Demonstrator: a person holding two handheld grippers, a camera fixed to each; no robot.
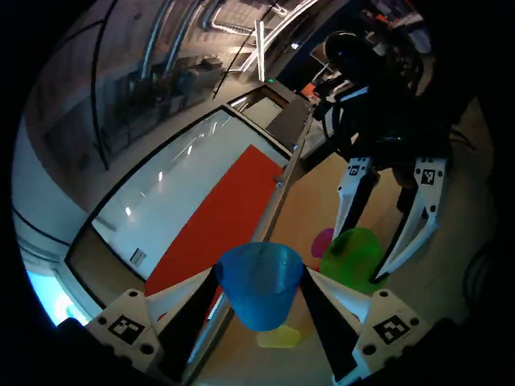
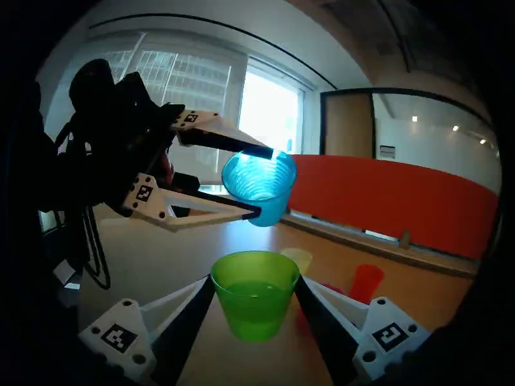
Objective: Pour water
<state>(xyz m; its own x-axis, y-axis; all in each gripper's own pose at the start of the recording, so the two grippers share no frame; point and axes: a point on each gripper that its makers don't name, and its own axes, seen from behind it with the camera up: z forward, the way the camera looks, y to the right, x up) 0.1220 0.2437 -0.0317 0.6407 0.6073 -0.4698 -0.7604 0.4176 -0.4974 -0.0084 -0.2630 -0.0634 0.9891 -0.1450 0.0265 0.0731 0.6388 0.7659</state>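
Daylight pours through the tall window (image 2: pixel 270 103) in the right gripper view and blows it out to plain white; against it the body of the left gripper (image 2: pixel 261 181) falls almost to silhouette. The backlit blue cup (image 2: pixel 259 188) glows, and the green cup (image 2: pixel 255 293) lets light through (its liquid reads as a darker band). The left gripper view is dimmer, lit by a ceiling strip light (image 1: pixel 259 42) whose glare, with smaller spots, repeats on the glass partition (image 1: pixel 174 186). The person (image 1: pixel 386 122) beyond is dark and hard to make out. Both views are sharp at the centre; straight lines bow strongly toward the rim, where detail smears and darkens.
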